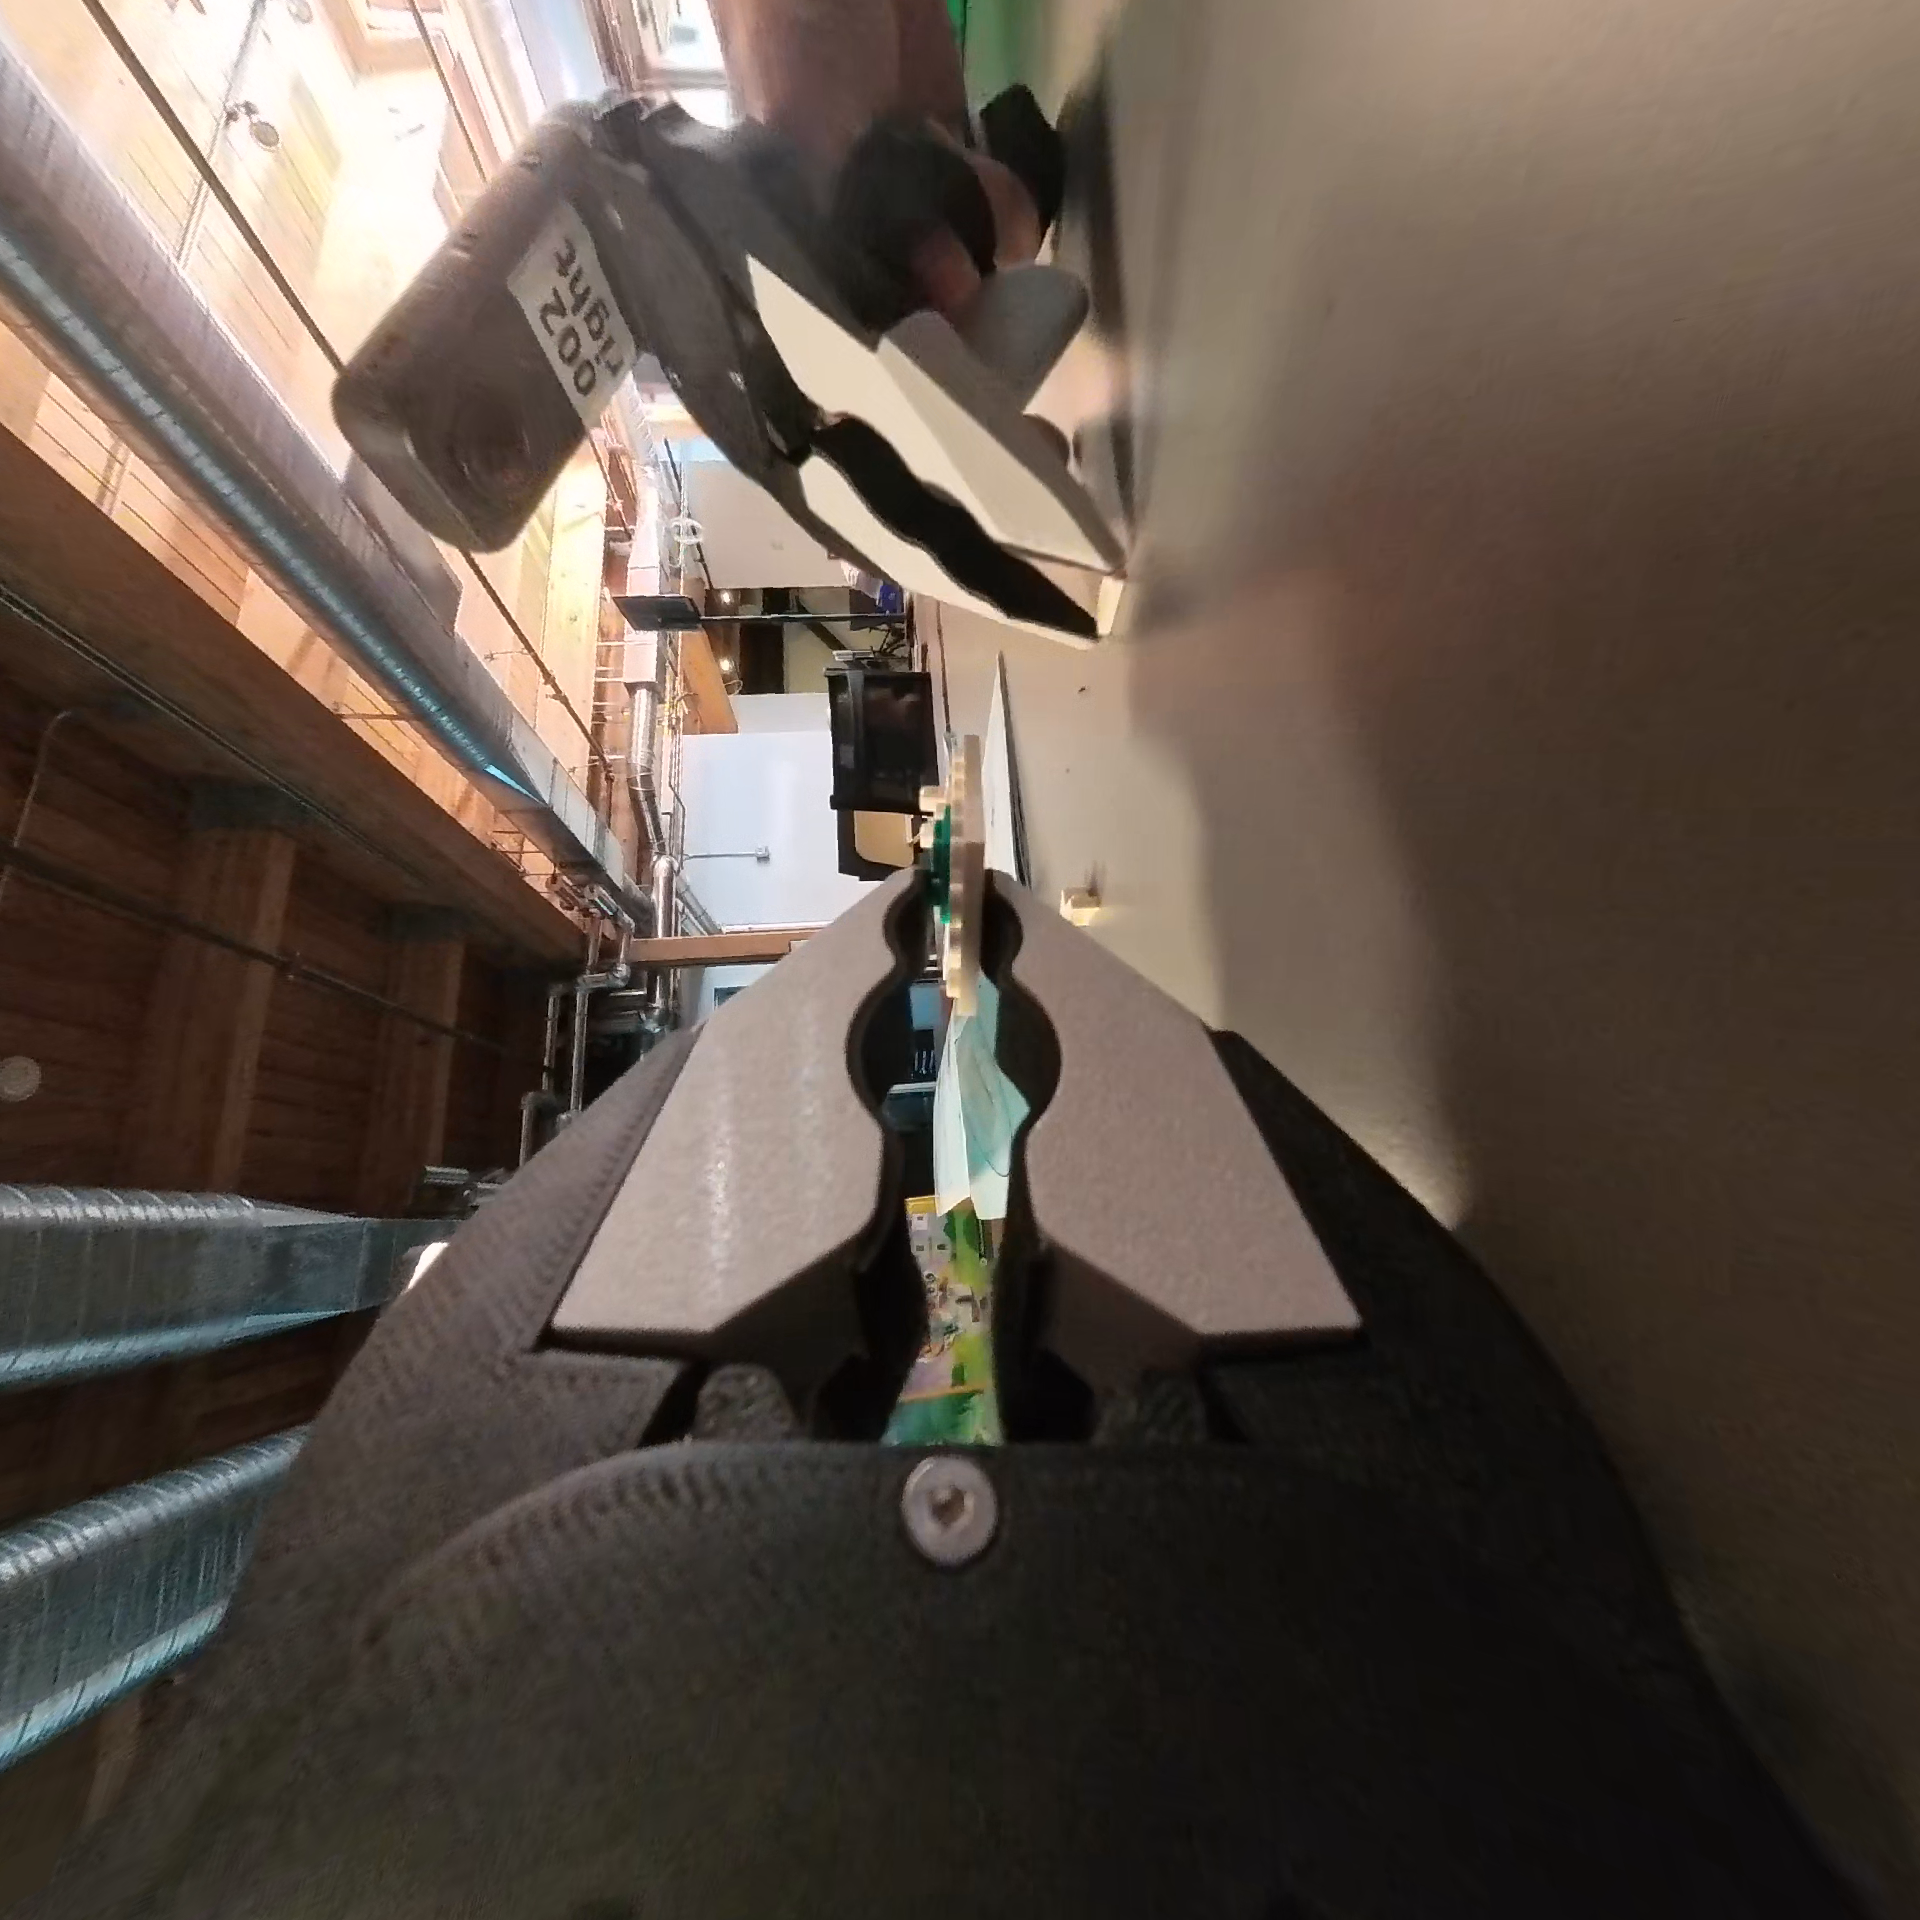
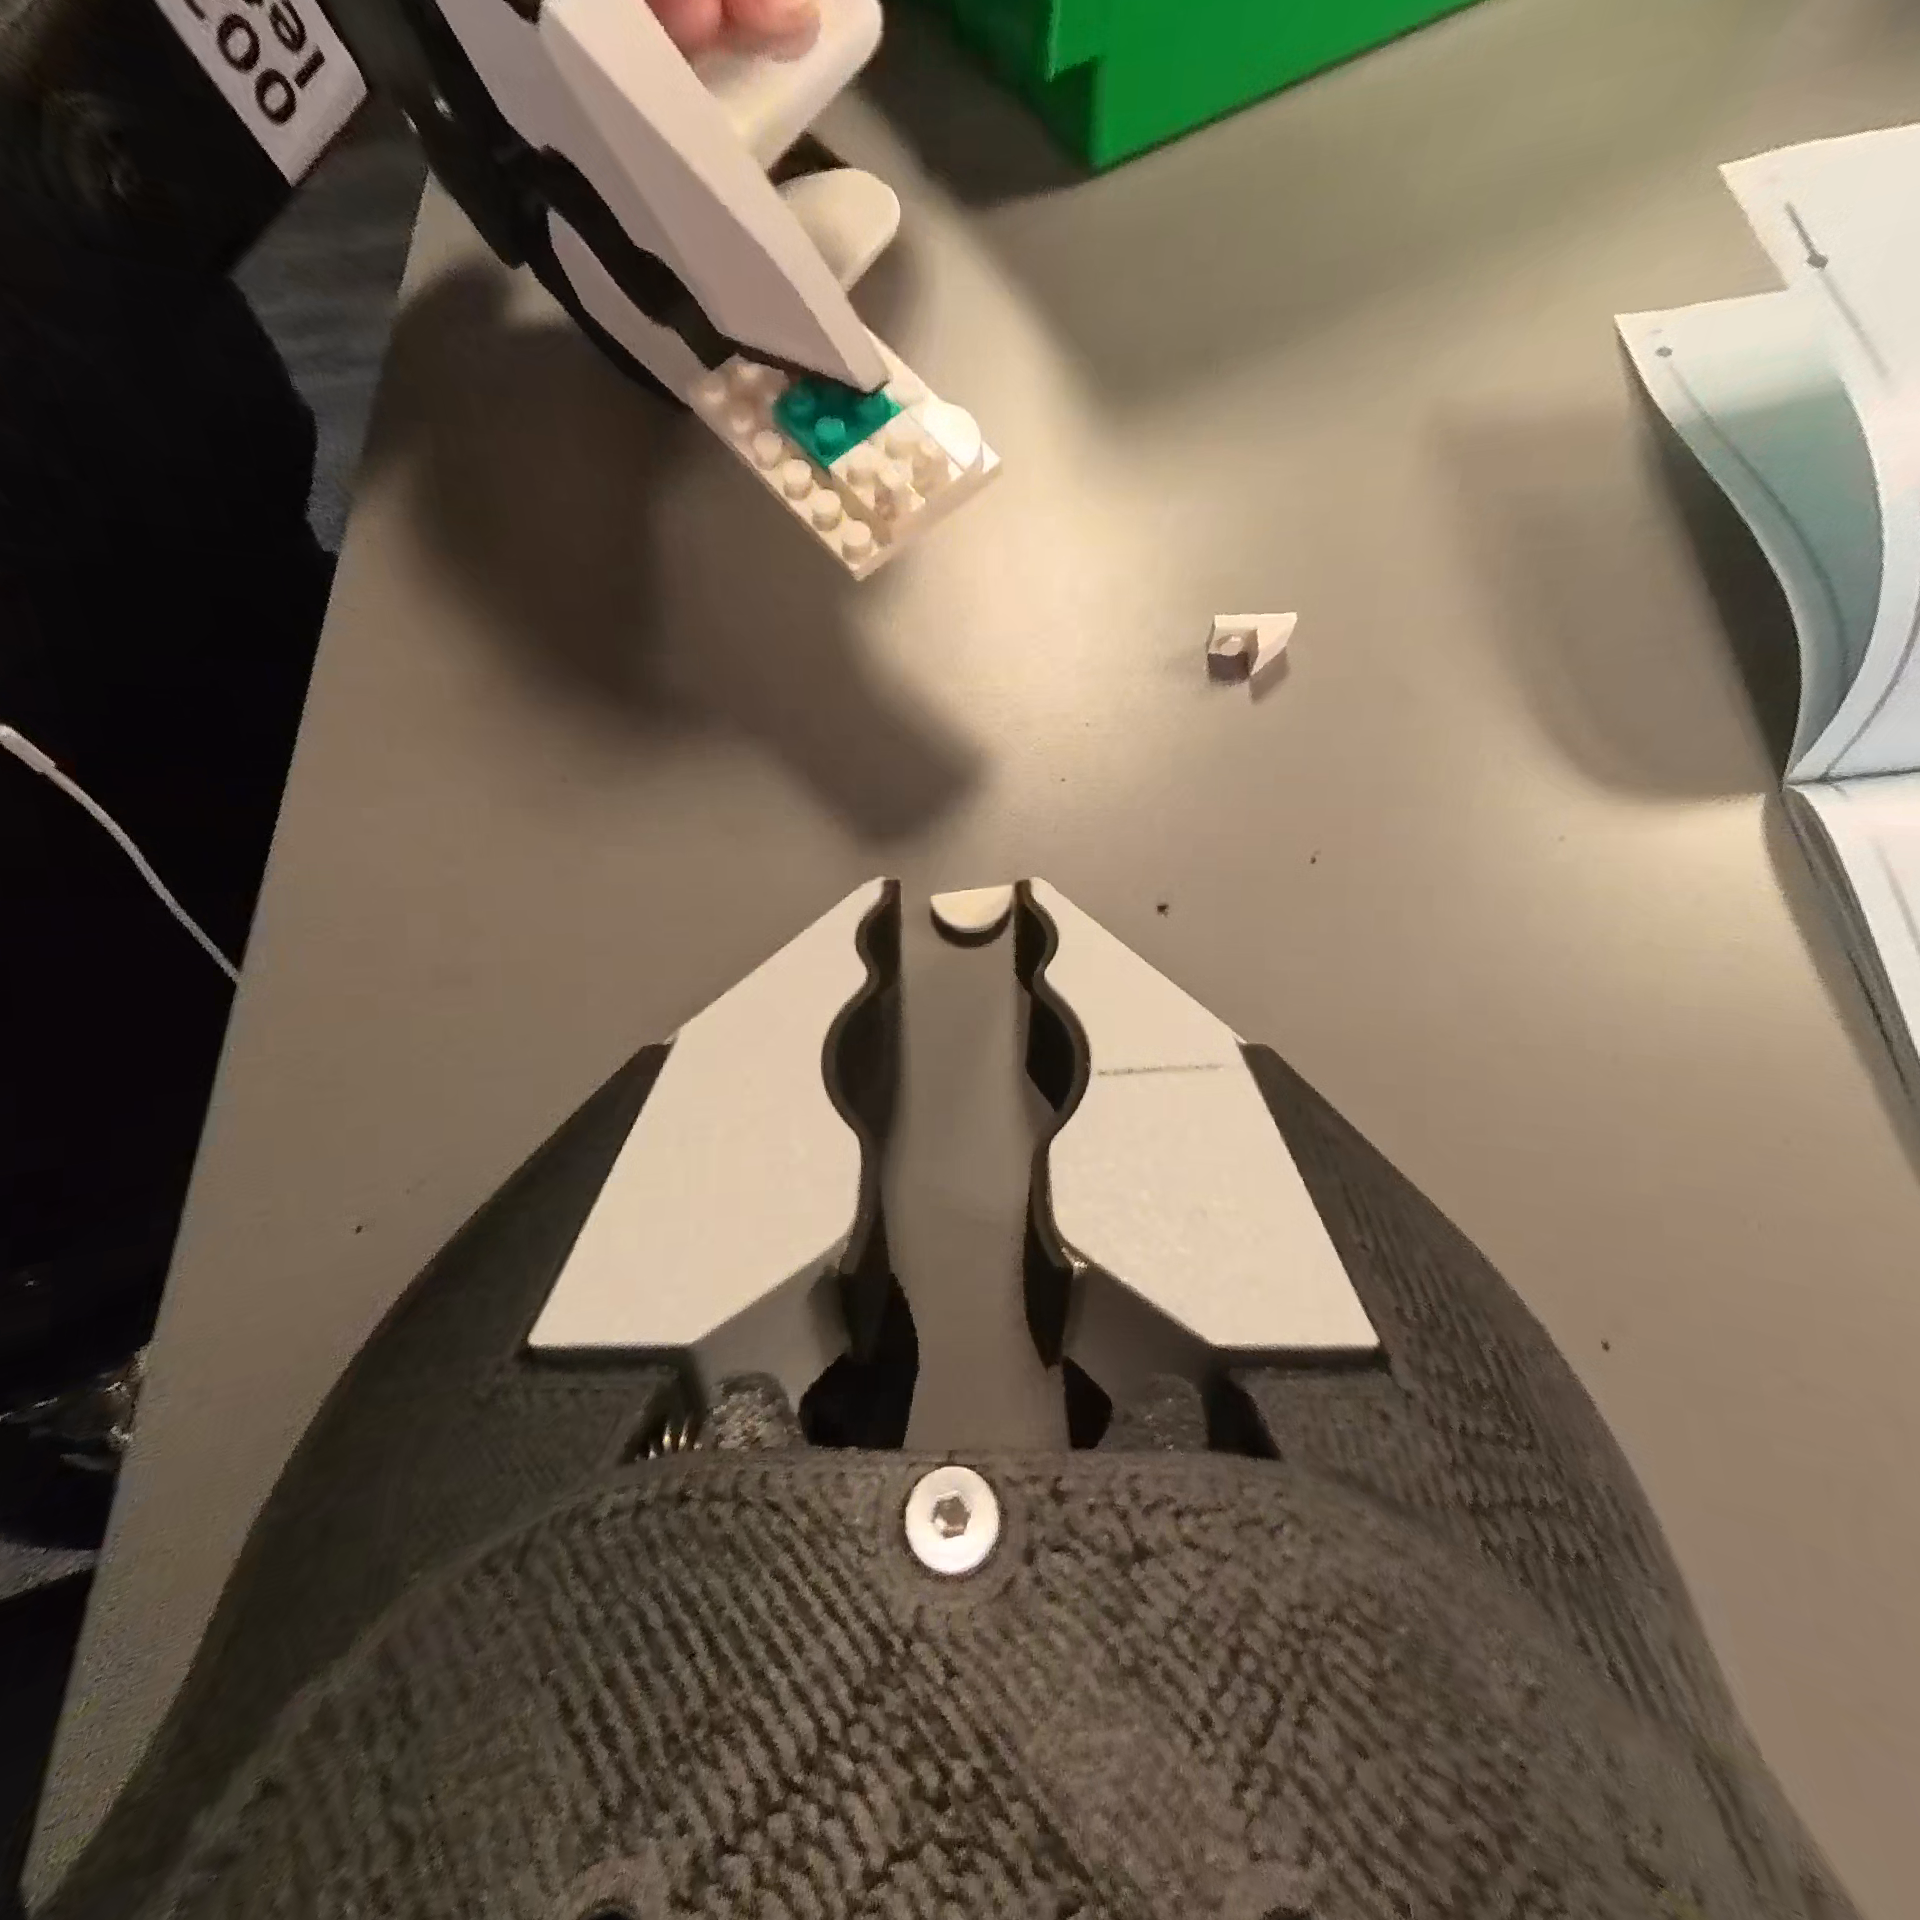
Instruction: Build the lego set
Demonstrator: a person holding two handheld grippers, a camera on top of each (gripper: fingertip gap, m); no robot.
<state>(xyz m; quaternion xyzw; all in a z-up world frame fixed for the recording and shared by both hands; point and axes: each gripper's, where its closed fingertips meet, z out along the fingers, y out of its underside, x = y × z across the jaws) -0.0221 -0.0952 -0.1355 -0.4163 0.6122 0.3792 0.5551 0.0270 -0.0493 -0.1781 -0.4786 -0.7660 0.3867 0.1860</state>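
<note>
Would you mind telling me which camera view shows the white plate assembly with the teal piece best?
The right wrist view: the plate assembly faces the camera, studs and teal piece visible, clamped by the left gripper. The left wrist view shows it only edge-on between the fingertips.

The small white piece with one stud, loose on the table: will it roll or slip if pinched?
The small white piece probably will not roll: it lies flat on the table. Its sloped wedge side may slip from the fingers. It looks rigid and light.
</note>
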